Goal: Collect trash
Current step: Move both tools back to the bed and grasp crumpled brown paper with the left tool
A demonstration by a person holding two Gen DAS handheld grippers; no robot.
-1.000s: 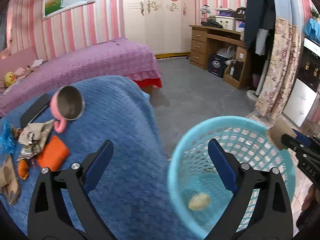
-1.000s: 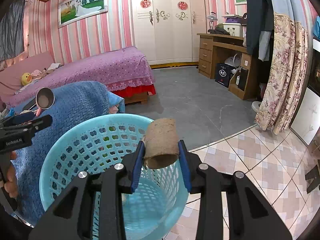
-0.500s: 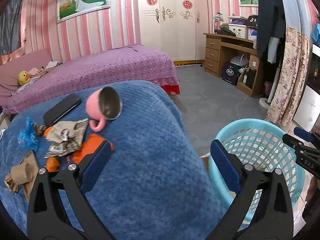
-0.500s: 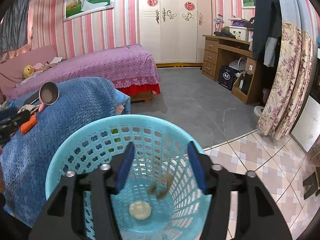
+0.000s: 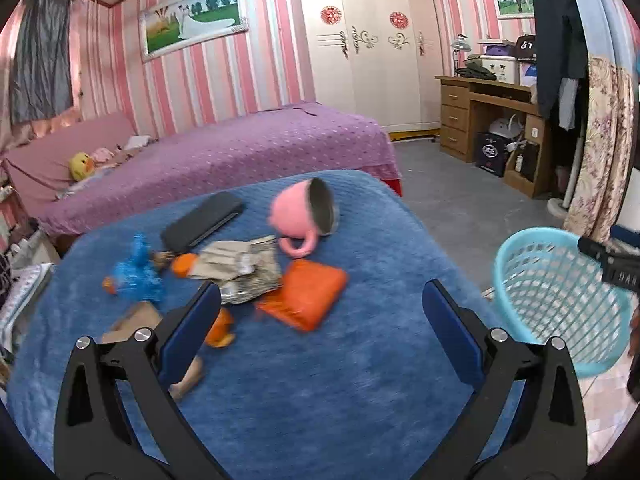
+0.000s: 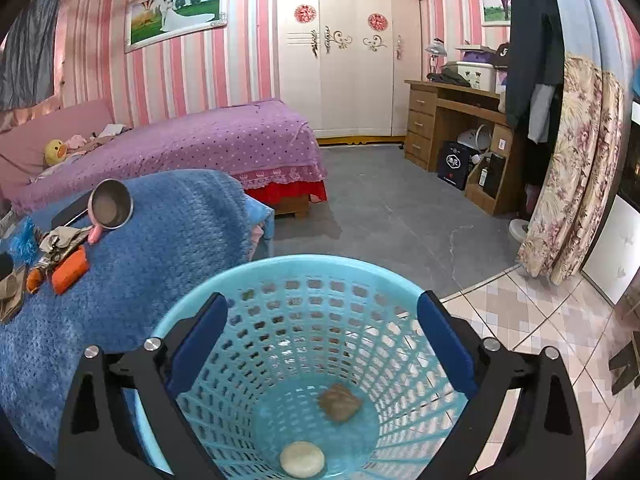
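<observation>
Right wrist view: brown cardboard tube (image 6: 339, 403) lies inside turquoise lattice basket (image 6: 304, 268).

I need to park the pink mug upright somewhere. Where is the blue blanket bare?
Bare blue blanket runs from the orange pouch to the near edge and toward the basket. It is crowded between the pink mug, black case and blue wrapper.

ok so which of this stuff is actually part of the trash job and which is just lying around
Part of the job:
- blue basket, brown roll and pale lump inside
- crumpled paper
- blue wrapper
- left gripper, right gripper, both open and empty

Probably just lying about:
- pink mug
- black case
- orange pouch
</observation>
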